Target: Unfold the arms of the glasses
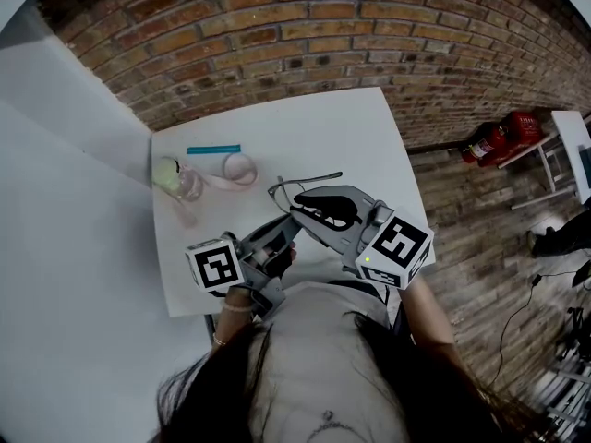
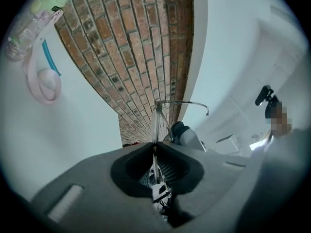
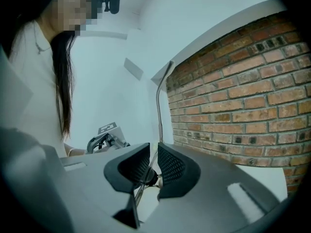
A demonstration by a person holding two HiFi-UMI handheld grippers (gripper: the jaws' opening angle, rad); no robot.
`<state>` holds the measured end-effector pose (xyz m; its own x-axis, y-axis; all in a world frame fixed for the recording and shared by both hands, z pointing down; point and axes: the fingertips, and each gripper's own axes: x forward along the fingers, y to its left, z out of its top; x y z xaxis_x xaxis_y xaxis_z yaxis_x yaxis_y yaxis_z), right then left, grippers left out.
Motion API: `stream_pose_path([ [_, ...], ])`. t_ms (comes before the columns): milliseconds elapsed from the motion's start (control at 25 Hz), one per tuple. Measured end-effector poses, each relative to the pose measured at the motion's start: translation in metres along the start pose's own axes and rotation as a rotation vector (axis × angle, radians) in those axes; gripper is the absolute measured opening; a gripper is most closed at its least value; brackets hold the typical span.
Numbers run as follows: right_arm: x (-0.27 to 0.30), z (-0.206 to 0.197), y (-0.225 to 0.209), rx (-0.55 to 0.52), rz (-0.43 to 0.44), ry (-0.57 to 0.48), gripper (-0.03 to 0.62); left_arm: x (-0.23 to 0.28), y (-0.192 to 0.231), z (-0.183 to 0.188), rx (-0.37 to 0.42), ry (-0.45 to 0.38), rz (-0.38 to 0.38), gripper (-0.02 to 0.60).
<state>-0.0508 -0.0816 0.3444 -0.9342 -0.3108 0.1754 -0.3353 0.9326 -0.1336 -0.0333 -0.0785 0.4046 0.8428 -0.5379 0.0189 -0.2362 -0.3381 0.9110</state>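
Note:
Thin wire-framed glasses (image 1: 294, 188) are held in the air over the white table (image 1: 355, 137), near its front edge. My left gripper (image 1: 280, 235) is shut on the lens frame; in the left gripper view the frame (image 2: 155, 123) rises straight out of the closed jaws (image 2: 155, 146), and one arm (image 2: 187, 103) bends off to the right. My right gripper (image 1: 312, 212) comes in from the right and is shut on the other arm. In the right gripper view that arm (image 3: 158, 106) stands up as a thin rod between the pads (image 3: 154, 152).
A clear bottle with a green cap (image 1: 175, 178), a pink strap loop (image 1: 237, 168) and a blue stick (image 1: 213, 149) lie at the table's back left. A brick wall (image 1: 369, 35) stands behind. A red fire extinguisher (image 1: 494, 138) lies on the floor at right.

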Motion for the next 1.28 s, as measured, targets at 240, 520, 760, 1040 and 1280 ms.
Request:
stream_pose_path([
  [240, 0.005, -0.009, -0.001, 0.006, -0.002, 0.034, 0.064, 0.001, 0.001, 0.003, 0.052, -0.017, 0.019, 0.021],
  [520, 0.009, -0.016, -0.002, 0.02, -0.004, 0.065, 0.066, 0.0, 0.001, 0.007, 0.121, -0.03, 0.043, 0.021],
  [760, 0.01, -0.016, -0.005, 0.05, -0.004, 0.071, 0.063, -0.001, 0.001, 0.01, 0.179, -0.049, 0.07, 0.021],
  [1040, 0.011, -0.017, -0.004, 0.092, 0.014, 0.072, 0.029, -0.002, 0.002, 0.011, 0.218, -0.055, 0.081, 0.021],
  [1280, 0.011, -0.015, -0.002, 0.069, 0.004, 0.066, 0.031, -0.003, 0.001, 0.012, 0.202, -0.068, 0.076, 0.021],
])
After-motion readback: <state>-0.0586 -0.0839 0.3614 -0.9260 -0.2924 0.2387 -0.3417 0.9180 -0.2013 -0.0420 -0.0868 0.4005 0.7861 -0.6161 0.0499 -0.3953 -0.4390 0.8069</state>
